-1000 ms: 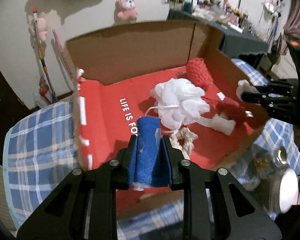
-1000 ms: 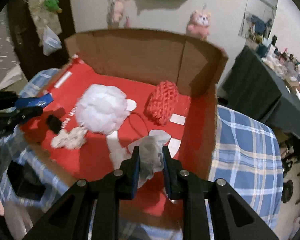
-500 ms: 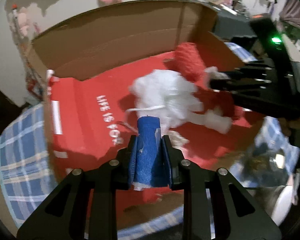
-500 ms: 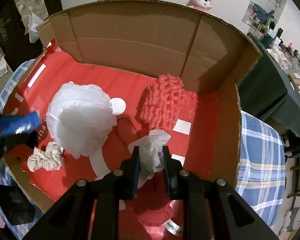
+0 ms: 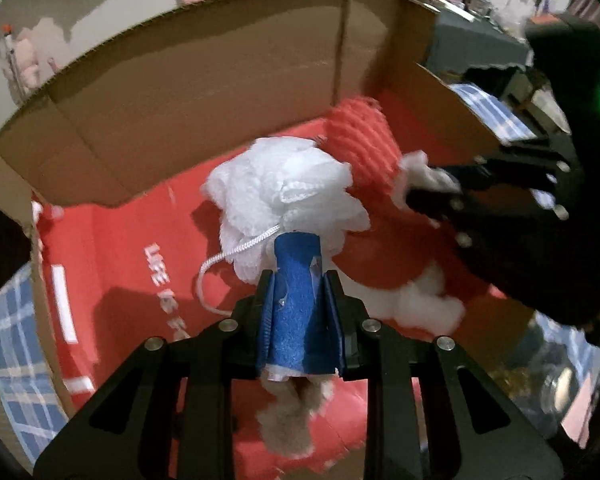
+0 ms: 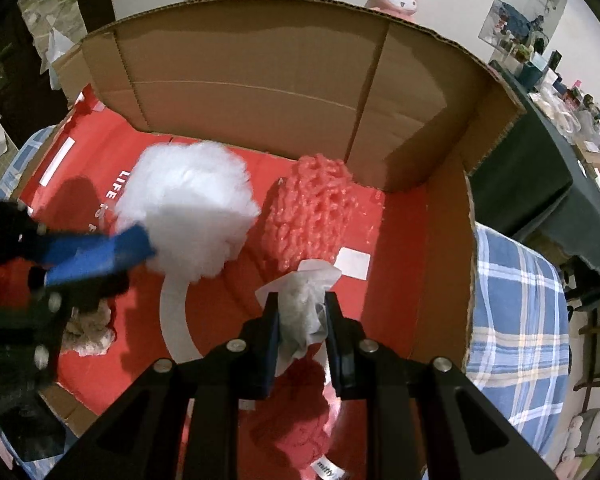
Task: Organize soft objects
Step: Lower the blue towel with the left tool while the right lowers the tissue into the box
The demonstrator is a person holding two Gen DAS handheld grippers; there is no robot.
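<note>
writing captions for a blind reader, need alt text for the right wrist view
The right gripper pinches a crumpled white tissue above a red-lined cardboard box holding a white mesh pouf and a pink knitted piece.

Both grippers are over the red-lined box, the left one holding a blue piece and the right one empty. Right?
Not quite. The right gripper is not empty: the right wrist view shows a crumpled white tissue pinched between its fingers. The rest holds: the left gripper holds the blue piece over the red-lined box.

Blurred beige tuft (image 5: 290,420) under left hand-held gripper (image 5: 298,300)
</note>
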